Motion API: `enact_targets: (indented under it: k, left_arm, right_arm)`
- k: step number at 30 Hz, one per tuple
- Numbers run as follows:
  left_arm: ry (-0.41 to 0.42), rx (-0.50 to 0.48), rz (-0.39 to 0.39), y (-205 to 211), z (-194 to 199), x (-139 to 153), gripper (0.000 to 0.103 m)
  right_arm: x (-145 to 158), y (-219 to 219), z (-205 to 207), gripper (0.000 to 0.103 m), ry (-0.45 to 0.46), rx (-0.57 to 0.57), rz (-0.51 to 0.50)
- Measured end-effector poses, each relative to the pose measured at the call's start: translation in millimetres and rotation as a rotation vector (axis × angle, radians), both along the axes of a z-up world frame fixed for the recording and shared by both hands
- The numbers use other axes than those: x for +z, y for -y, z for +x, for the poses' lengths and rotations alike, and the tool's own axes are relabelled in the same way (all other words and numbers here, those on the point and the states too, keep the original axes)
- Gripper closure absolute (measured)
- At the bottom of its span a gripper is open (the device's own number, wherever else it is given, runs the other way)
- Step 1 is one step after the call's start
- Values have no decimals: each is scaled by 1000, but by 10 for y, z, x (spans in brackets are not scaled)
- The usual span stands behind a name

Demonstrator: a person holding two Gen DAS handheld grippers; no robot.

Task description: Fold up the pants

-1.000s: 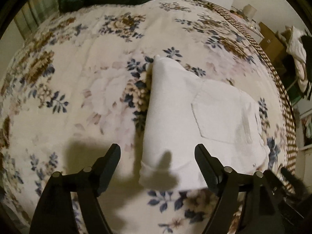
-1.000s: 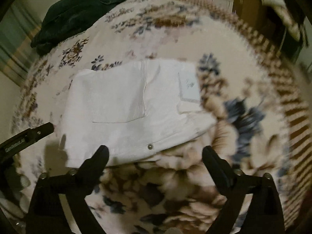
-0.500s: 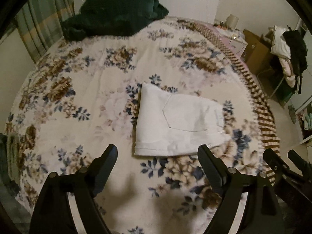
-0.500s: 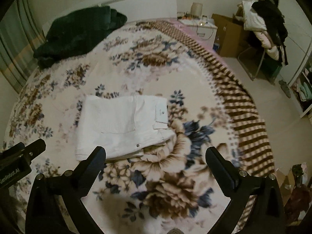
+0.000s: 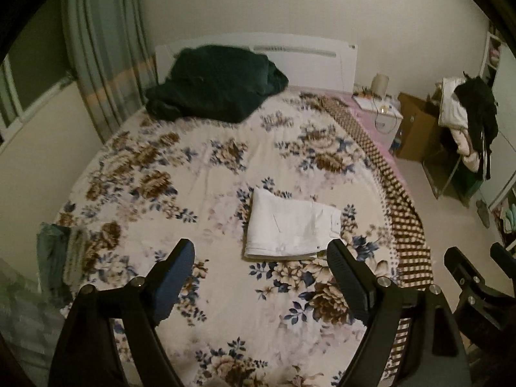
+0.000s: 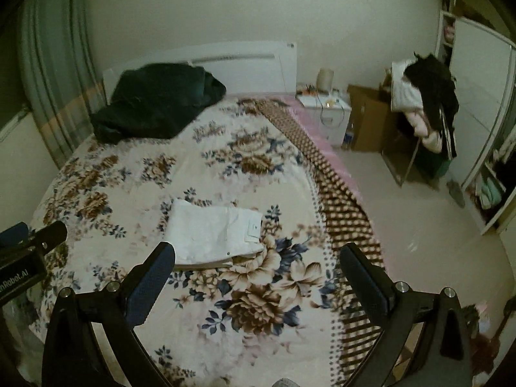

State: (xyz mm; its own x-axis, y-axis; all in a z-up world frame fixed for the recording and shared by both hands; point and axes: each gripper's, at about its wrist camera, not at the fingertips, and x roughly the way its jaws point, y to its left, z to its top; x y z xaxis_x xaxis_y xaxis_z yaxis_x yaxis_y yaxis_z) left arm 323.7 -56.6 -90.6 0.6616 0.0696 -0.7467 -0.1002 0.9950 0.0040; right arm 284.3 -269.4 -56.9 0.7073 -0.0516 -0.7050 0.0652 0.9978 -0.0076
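White pants [image 5: 290, 229] lie folded into a compact rectangle on the floral bedspread [image 5: 200, 174], back pocket up. In the right wrist view the same pants [image 6: 213, 235] sit left of centre, a label near their right edge. My left gripper [image 5: 261, 258] hangs high above the bed, open, with nothing between its fingers; the pants are well beyond its tips. My right gripper [image 6: 258, 261] is likewise raised and open, empty. The right gripper's body shows at the left wrist view's right edge, and the left gripper's body at the right wrist view's left edge.
A dark green blanket [image 5: 213, 87] is heaped at the headboard. A curtain [image 5: 96, 64] hangs left. Right of the bed are a nightstand [image 5: 380, 109], a cardboard box [image 5: 416, 125] and a chair piled with clothes [image 5: 467, 119]. Folded green cloth [image 5: 58, 254] lies at the bed's left edge.
Both grippers have risen and pulled back from the folded pants, which now look small and far. The whole bed and room have come into view. The pants have not moved.
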Motion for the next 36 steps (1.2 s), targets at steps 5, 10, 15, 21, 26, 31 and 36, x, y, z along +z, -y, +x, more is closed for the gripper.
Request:
enact_targets:
  k: [5, 10, 15, 21, 26, 31, 36]
  left_arm:
    - [41, 27, 6, -1, -459, 401, 20]
    - [66, 9, -3, 13, -789, 643, 20]
    - [81, -10, 3, -31, -1023, 805, 20]
    - [80, -18, -23, -127, -1194, 853, 4]
    - [74, -17, -15, -110, -1291, 845, 2]
    - [76, -12, -6, -116, -1350, 841, 2]
    - [81, -9, 2, -90, -1397, 860, 2]
  right_arm:
    - [664, -13, -605, 0, 71, 26, -18]
    - [1144, -27, -1067, 0, 108, 35, -7]
    - [1492, -54, -1425, 0, 129, 29, -4]
    - [1694, -88, -1689, 0, 139, 10, 0]
    - [1644, -83, -1675, 0, 121, 1, 1]
    - [1535, -70, -1613, 0, 101, 11, -6]
    - [1467, -22, -1595, 0, 91, 16, -2]
